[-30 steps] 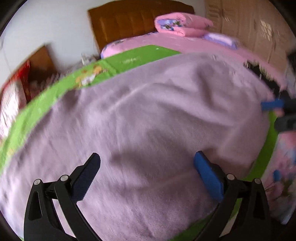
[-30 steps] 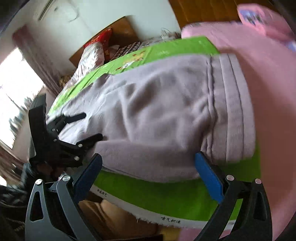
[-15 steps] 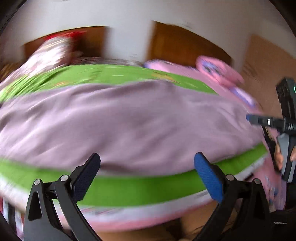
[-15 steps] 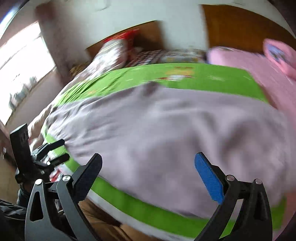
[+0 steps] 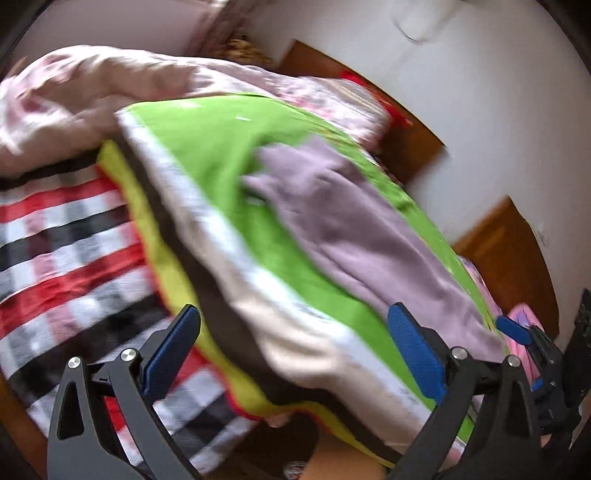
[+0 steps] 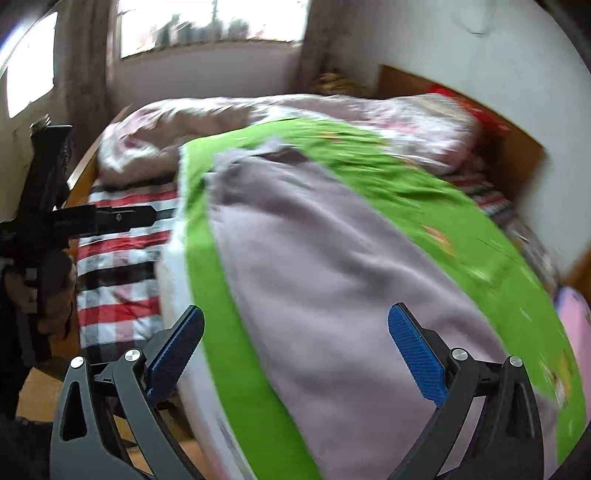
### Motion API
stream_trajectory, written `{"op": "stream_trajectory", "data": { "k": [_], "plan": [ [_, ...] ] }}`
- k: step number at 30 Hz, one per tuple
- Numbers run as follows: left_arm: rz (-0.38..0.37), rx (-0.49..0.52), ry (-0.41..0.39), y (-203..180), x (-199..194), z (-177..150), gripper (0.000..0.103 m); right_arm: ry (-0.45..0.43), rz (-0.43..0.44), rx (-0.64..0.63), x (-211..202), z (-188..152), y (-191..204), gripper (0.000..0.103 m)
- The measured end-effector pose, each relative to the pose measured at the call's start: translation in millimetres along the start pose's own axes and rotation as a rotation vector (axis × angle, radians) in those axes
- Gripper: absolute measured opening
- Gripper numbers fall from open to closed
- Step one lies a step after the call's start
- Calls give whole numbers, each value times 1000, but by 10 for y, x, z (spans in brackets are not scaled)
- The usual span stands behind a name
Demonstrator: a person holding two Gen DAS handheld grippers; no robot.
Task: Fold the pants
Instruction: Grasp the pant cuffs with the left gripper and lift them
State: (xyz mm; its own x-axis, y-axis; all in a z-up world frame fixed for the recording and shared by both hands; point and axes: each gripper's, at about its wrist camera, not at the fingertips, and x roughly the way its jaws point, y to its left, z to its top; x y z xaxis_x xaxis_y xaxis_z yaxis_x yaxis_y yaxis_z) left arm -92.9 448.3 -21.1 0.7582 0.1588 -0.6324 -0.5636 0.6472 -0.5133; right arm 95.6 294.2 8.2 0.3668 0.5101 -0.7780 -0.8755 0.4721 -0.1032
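The lilac pants (image 5: 354, 229) lie flat lengthwise on a green mat (image 5: 207, 147) on the bed, and motion blurs them. My left gripper (image 5: 293, 325) is open and holds nothing; it hovers off the mat's near edge, short of the cloth. In the right wrist view the pants (image 6: 332, 277) run from the far leg ends down to the lower right. My right gripper (image 6: 295, 325) is open over their near part, and I cannot tell whether it touches them. The left gripper (image 6: 147, 213) appears at the left in a hand (image 6: 51, 291). A blue fingertip (image 5: 513, 329) of the right gripper shows at the right.
A red, black and white plaid sheet (image 5: 66, 251) covers the bed left of the mat. A pink-beige quilt (image 6: 207, 118) is bunched at the far end. Behind are a wooden headboard (image 6: 517, 155), a white wall and a bright window (image 6: 207, 26). Pink bedding (image 6: 572, 314) lies at the right.
Both cameras have swung away from the waistband end toward the leg end and the window side of the bed. Both grippers stay open with nothing in them.
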Motion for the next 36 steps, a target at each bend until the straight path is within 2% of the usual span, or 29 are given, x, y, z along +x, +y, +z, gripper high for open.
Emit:
{"op": "stream_trajectory", "data": {
  "k": [5,9,10,11,12,14,16,17,18,20,22,23,25,28,31,33,34,35,36],
  "plan": [
    [25,-41,-6,281,-66,69,101,71,12,-148,612,364,419,95],
    [23,-62,-4,367,-83,69,101,95,28,-236,893,534,575,94],
    [20,-66,-3,386,-72,73,101,104,34,-245,939,568,587,91],
    [11,-72,-2,404,-44,81,101,118,18,-261,991,605,600,81],
    [1,-76,0,393,-49,90,101,132,4,-269,1046,634,607,77],
    [-33,-80,11,361,-11,146,101,175,17,-271,1167,680,605,76],
    [-86,-92,29,330,45,202,101,175,8,-293,1228,699,632,71],
    [-122,-108,45,318,101,245,101,172,7,-311,1239,698,652,61],
    [-155,-126,64,311,168,287,101,163,15,-320,1229,699,668,45],
    [-227,-177,103,307,336,380,101,142,45,-297,1187,717,659,32],
    [-285,-211,139,284,478,446,101,96,67,-255,1091,725,609,13],
    [-332,-231,163,259,576,486,101,64,87,-220,1020,725,561,13],
    [-375,-258,192,211,720,540,101,23,90,-189,926,716,513,13],
    [-384,-297,245,137,1006,627,101,-13,82,-183,865,699,527,12],
    [-426,-353,251,89,1231,747,100,-26,88,-176,832,691,526,12],
    [-411,-359,238,59,1321,835,90,-34,97,-166,808,680,510,12],
    [-404,-358,233,46,1369,882,70,-34,103,-162,804,673,507,13],
    [-393,-368,245,48,1464,934,53,-26,127,-144,794,661,484,13],
    [-388,-383,252,77,1512,956,49,-19,156,-127,774,642,460,16]
  ]
}}
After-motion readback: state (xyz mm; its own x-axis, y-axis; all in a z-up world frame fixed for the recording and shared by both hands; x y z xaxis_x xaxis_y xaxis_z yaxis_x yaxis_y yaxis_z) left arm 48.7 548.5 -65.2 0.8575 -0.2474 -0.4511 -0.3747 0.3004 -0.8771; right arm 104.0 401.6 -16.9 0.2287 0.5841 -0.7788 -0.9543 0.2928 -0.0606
